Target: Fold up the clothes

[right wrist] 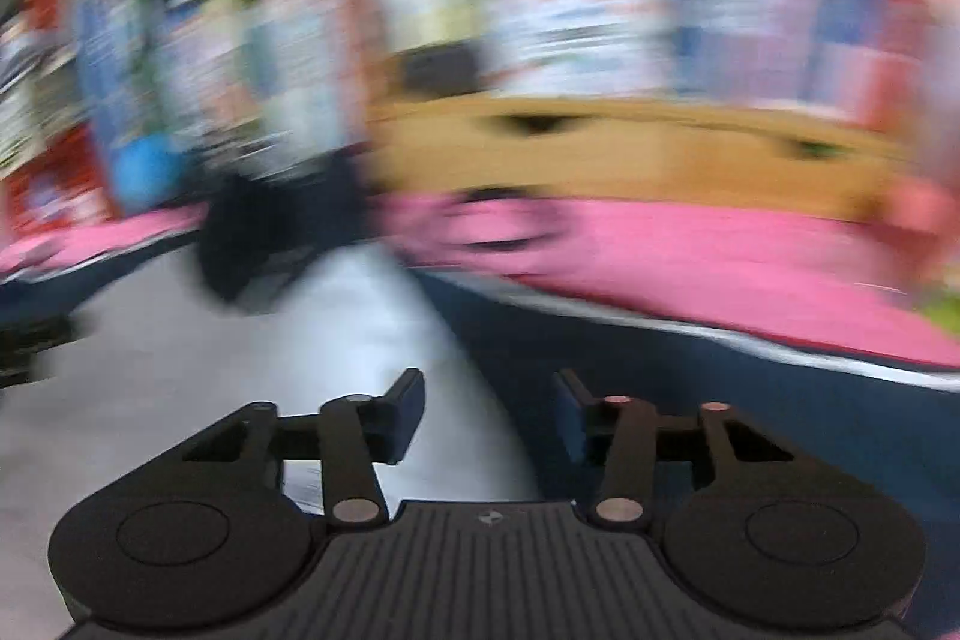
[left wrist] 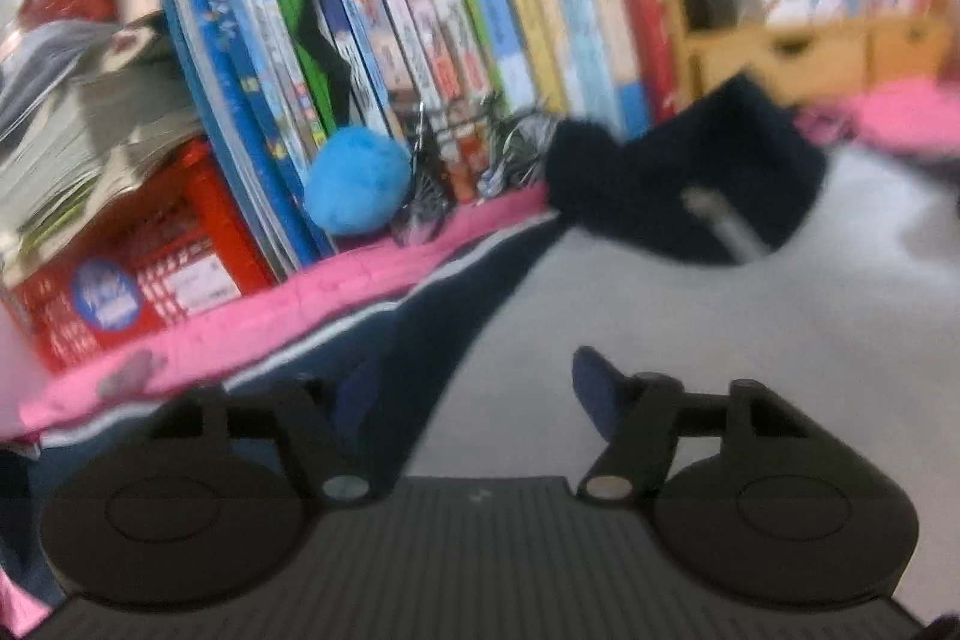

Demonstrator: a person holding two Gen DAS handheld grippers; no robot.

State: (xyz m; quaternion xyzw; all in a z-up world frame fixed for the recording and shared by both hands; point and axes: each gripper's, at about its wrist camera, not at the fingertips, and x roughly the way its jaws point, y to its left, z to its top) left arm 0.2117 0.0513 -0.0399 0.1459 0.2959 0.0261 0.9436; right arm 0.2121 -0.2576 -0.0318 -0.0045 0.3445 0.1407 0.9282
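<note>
A pale grey cloth (left wrist: 660, 316) lies spread ahead of both grippers, and in the right wrist view the grey cloth (right wrist: 240, 370) fills the lower left. A navy garment (left wrist: 432, 292) with a white stripe runs along its edge; the navy garment (right wrist: 660, 376) is also on the right of the right wrist view. A dark navy lump (left wrist: 690, 172) sits at the far end, blurred, and shows as a dark lump (right wrist: 258, 232) in the other view. My left gripper (left wrist: 474, 376) is open low over the grey cloth, its left finger beside the navy edge. My right gripper (right wrist: 489, 382) is open over the grey-navy boundary.
A pink blanket (left wrist: 300, 298) borders the cloth at the back, and the pink blanket (right wrist: 720, 268) spreads to the right. Behind it stand a row of books (left wrist: 420, 10), a blue plush ball (left wrist: 354, 184), a red crate (left wrist: 150, 268) and wooden drawers (right wrist: 630, 148).
</note>
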